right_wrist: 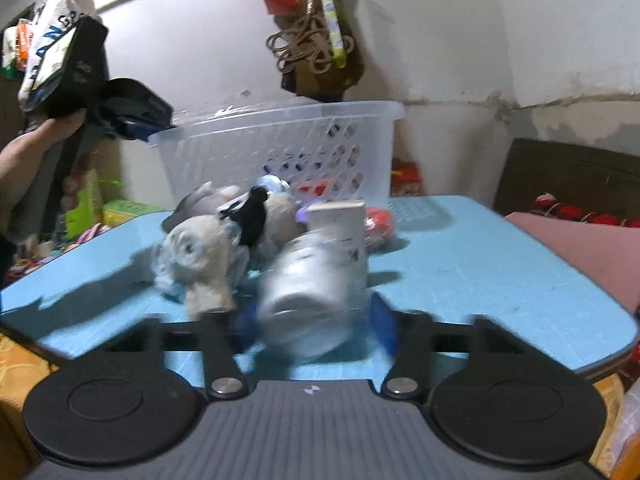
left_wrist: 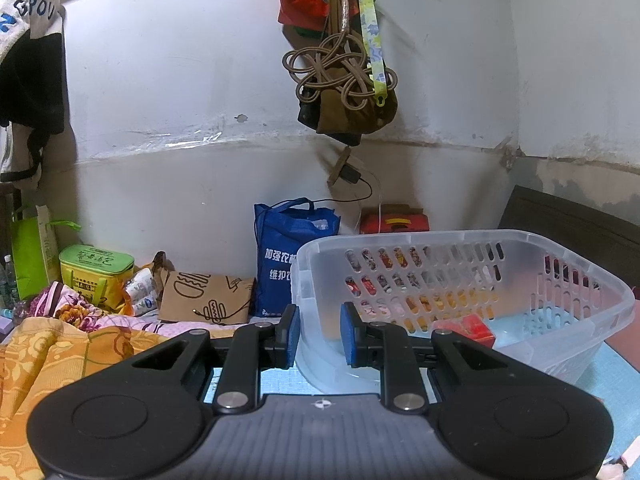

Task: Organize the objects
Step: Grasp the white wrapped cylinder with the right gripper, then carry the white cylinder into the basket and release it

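Left tongs clamp the basket rim, steadying it; right tongs, partly open, straddle the silver bottle for pickup; contact unclear.

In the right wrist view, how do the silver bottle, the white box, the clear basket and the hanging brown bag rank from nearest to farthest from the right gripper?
1. Silver bottle, between the right gripper fingers.
2. White box, just behind the bottle.
3. Clear basket, at the table's far edge.
4. Hanging brown bag, on the wall above.
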Demonstrator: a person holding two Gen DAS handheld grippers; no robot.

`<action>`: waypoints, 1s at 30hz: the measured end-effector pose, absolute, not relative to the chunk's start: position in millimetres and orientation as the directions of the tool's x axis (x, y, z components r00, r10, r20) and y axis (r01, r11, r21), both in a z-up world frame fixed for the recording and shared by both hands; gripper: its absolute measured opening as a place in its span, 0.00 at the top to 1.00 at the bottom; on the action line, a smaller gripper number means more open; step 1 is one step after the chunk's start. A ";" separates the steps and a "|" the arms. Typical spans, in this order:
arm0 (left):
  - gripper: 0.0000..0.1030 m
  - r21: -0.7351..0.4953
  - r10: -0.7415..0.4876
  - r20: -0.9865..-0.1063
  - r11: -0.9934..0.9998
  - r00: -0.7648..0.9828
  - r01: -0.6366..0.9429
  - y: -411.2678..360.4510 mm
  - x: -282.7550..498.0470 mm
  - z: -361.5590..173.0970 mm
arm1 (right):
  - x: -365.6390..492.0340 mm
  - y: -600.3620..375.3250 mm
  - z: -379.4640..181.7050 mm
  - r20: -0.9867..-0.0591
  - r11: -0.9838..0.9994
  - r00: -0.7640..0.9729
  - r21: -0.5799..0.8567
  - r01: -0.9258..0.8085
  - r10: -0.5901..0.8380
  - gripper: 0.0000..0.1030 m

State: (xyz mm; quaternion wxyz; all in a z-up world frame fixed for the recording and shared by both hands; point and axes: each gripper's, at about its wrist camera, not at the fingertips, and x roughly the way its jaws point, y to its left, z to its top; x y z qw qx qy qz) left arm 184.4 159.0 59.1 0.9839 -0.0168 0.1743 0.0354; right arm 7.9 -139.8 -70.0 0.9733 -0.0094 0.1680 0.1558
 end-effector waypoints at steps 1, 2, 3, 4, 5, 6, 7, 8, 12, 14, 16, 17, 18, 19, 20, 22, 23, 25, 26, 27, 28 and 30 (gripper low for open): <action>0.76 -0.021 0.064 -0.344 0.997 0.937 -0.076 159.0 184.3 59.0 | 5.1 -140.9 -69.9 -0.328 0.952 0.897 0.028 -0.305 0.297 0.51; 0.76 -0.021 0.064 -0.344 0.997 0.937 -0.075 159.2 184.4 59.2 | 2.5 -142.7 -69.7 -0.325 0.952 0.898 0.028 -0.304 0.296 0.51; 0.76 -0.021 0.064 -0.344 0.997 0.937 -0.076 159.1 184.4 59.1 | 0.2 -144.6 -69.2 -0.318 0.953 0.901 0.032 -0.302 0.296 0.52; 0.76 -0.020 0.064 -0.344 0.997 0.937 -0.075 159.2 184.6 59.2 | -2.3 -147.0 -68.4 -0.309 0.954 0.905 0.034 -0.297 0.293 0.52; 0.76 -0.020 0.063 -0.344 0.997 0.937 -0.075 159.7 185.4 59.3 | -4.4 -148.6 -67.0 -0.302 0.957 0.910 0.032 -0.288 0.284 0.52; 0.76 -0.021 0.063 -0.344 0.997 0.937 -0.075 159.6 185.3 59.2 | -6.2 -150.6 -65.2 -0.293 0.960 0.915 0.031 -0.280 0.276 0.52; 0.76 -0.022 0.064 -0.344 0.997 0.937 -0.076 159.6 185.6 59.1 | -7.4 -152.5 -62.4 -0.284 0.962 0.920 0.031 -0.272 0.270 0.52; 0.76 -0.023 0.064 -0.343 0.997 0.937 -0.076 159.9 185.9 59.7 | -8.6 -154.7 -59.3 -0.275 0.964 0.925 0.033 -0.265 0.263 0.52; 0.76 -0.021 0.064 -0.343 0.997 0.937 -0.076 159.9 186.0 59.9 | -9.1 -160.6 -49.8 -0.258 0.973 0.939 0.030 -0.228 0.228 0.52; 0.76 -0.020 0.064 -0.343 0.997 0.937 -0.076 159.8 186.7 60.3 | -7.3 -163.7 -47.6 -0.258 0.977 0.942 0.033 -0.212 0.213 0.52; 0.75 -0.021 0.063 -0.343 0.997 0.937 -0.075 159.8 186.6 60.1 | -3.9 -164.3 -47.0 -0.265 0.979 0.943 0.029 -0.199 0.200 0.52; 0.75 -0.024 0.061 -0.343 0.997 0.937 -0.073 160.3 186.8 60.1 | -2.6 -165.3 -46.8 -0.268 0.980 0.943 0.031 -0.194 0.195 0.52; 0.75 -0.027 0.058 -0.343 0.997 0.938 -0.072 160.6 186.8 60.1 | -1.7 -165.4 -46.6 -0.269 0.981 0.943 0.033 -0.192 0.194 0.52; 0.75 -0.029 0.056 -0.344 0.997 0.937 -0.070 161.0 187.2 60.2 | -0.8 -165.3 -46.3 -0.271 0.981 0.943 0.035 -0.190 0.193 0.52; 0.75 -0.031 0.055 -0.343 0.997 0.938 -0.070 160.9 186.6 60.3 | -0.5 -166.1 -45.9 -0.272 0.981 0.943 0.037 -0.191 0.194 0.52; 0.75 -0.030 0.056 -0.343 0.997 0.938 -0.070 161.2 186.6 60.2 | -0.5 -167.0 -42.7 -0.264 0.982 0.946 0.033 -0.185 0.187 0.52; 0.75 -0.030 0.056 -0.343 0.997 0.938 -0.070 161.2 186.7 60.2 | -0.2 -167.7 -40.3 -0.258 0.983 0.949 0.031 -0.180 0.182 0.52; 0.75 -0.031 0.056 -0.343 0.997 0.938 -0.071 161.3 186.8 60.1 | -0.8 -171.5 -35.6 -0.242 0.985 0.955 0.033 -0.170 0.173 0.52; 0.75 -0.030 0.056 -0.343 0.997 0.938 -0.071 161.4 186.6 60.1 | 0.1 -173.0 -32.6 -0.236 0.985 0.957 0.035 -0.166 0.170 0.52; 0.75 -0.031 0.055 -0.343 0.997 0.938 -0.070 161.5 186.6 60.0 | 1.1 -174.2 -30.0 -0.231 0.986 0.958 0.037 -0.163 0.167 0.52; 0.75 -0.031 0.055 -0.343 0.997 0.938 -0.070 161.5 186.6 60.0 | 2.0 -174.9 -28.1 -0.227 0.986 0.960 0.037 -0.162 0.166 0.52; 0.75 -0.031 0.055 -0.343 0.997 0.938 -0.070 161.4 186.5 60.0 | 4.0 -175.0 -25.8 -0.223 0.986 0.961 0.039 -0.159 0.164 0.52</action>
